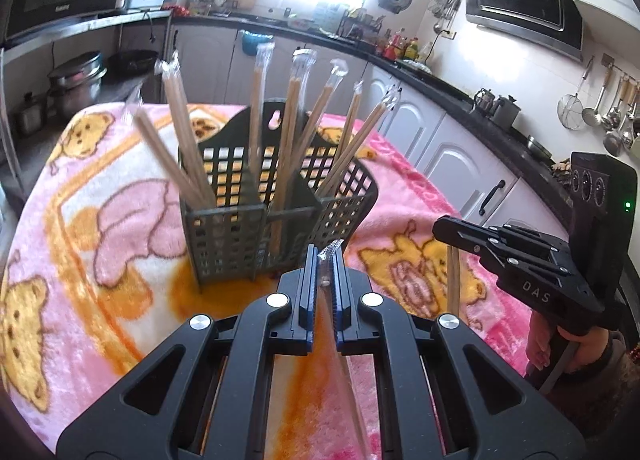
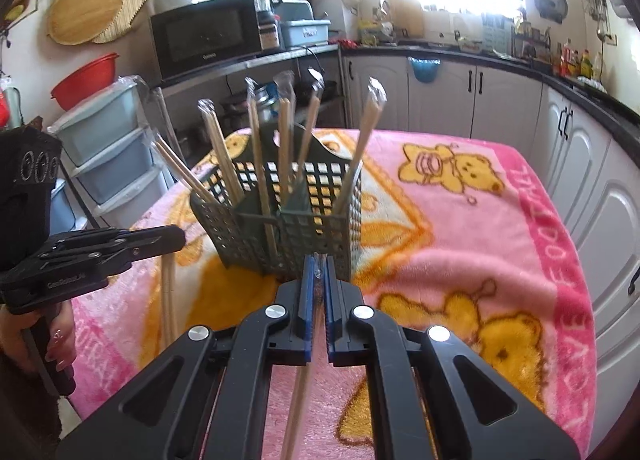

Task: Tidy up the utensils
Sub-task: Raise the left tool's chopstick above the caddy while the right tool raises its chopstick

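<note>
Both grippers are clamped on wrapped chopsticks! The left gripper [image 1: 324,260] pinches a crinkly clear-sleeved pair [image 1: 329,256]; the right gripper [image 2: 318,260] squeezes another pale wooden pair [image 2: 298,400]. Just ahead, the dark perforated plastic holder [image 1: 240,228] bristles with sleeved sticks on a fluffy pink bear blanket [image 2: 460,220]. Only the right view shows the stacked drawers [image 2: 108,156].

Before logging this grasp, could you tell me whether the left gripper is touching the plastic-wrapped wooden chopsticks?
Touching: the left wrist view shows the left gripper with blue pads closed on the plastic-wrapped wooden chopsticks.
</note>
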Available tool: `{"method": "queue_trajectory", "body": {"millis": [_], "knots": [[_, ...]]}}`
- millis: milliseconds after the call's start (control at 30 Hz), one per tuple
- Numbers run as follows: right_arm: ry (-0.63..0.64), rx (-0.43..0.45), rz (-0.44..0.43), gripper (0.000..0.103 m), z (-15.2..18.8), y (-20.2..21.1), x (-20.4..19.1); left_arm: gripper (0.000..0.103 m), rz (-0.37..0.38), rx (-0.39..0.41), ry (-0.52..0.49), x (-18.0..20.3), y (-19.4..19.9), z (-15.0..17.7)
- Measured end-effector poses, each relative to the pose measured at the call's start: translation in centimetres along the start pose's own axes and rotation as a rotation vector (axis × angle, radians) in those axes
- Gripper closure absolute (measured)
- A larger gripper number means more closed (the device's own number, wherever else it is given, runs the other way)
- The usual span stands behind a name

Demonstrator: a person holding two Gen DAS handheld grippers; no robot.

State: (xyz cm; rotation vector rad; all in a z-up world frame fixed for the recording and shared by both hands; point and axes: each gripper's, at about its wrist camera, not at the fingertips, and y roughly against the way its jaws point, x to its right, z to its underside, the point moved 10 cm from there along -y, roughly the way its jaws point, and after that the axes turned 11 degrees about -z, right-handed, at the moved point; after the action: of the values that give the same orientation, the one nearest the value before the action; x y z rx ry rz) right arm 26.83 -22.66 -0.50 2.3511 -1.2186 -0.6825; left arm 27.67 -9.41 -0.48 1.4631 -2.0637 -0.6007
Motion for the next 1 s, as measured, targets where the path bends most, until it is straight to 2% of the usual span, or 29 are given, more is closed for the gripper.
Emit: {"method": "queue_trajectory", "body": {"millis": [467, 1000], "knots": [[0.089, 0.098, -0.015, 0.098, -3.6, 3.2, -3.2, 0.1, 0.015, 0.09, -0.046, 1.2, 2.5, -4.0], [0.164, 0.217, -0.032, 0.098, -9.3, 5.7, -6.0, 0.1, 0.026, 0.229, -0.074, 2.0, 6.4, -10.7]]}}
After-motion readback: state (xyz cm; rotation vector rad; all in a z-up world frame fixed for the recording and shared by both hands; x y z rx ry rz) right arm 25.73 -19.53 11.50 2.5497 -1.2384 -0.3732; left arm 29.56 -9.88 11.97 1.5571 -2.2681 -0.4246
